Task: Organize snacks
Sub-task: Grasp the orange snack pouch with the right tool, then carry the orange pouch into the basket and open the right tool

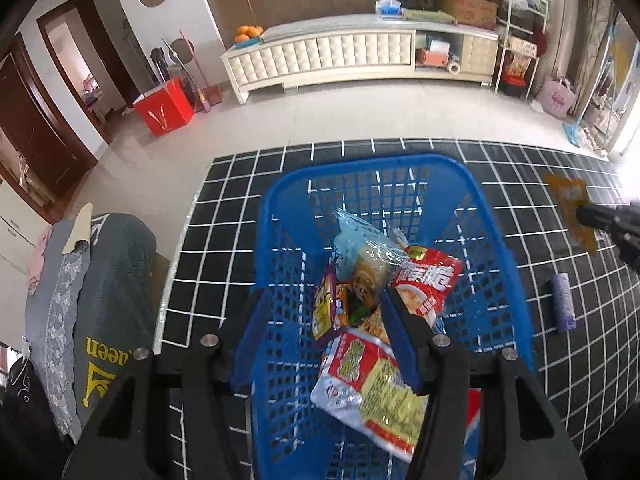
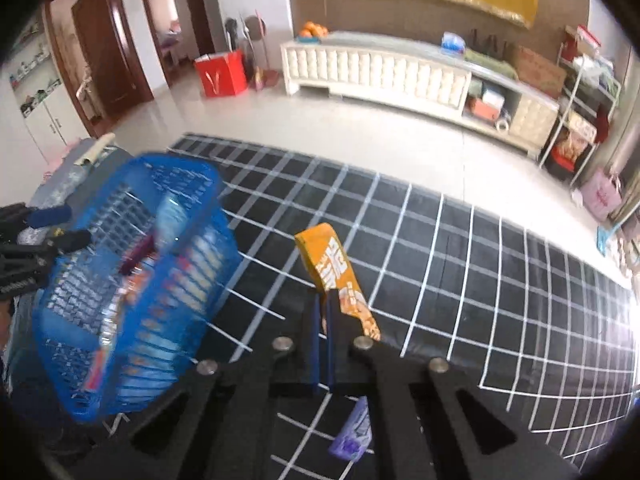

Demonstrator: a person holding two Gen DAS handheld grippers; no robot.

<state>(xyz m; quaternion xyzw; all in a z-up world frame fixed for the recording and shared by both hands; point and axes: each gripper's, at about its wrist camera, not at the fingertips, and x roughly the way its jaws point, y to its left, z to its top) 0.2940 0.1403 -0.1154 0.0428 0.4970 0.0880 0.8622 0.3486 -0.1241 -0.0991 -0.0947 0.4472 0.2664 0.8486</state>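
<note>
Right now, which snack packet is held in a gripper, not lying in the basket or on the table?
The orange packet, clamped in the right gripper above the checked table. The purple packet lies on the table; the others sit in the blue basket.

Both wrist views (close, downward) share the basket (image 1: 360, 184).

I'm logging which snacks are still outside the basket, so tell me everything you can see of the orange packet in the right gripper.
The orange snack packet is a flat, long pouch that looks like glossy film, with white lettering and a pictured snack near its lower end. The right gripper is shut on its lower part, holding it tilted up above the black grid-patterned mat, apart from the blue basket. In the left wrist view it appears blurred at the far right.
</note>
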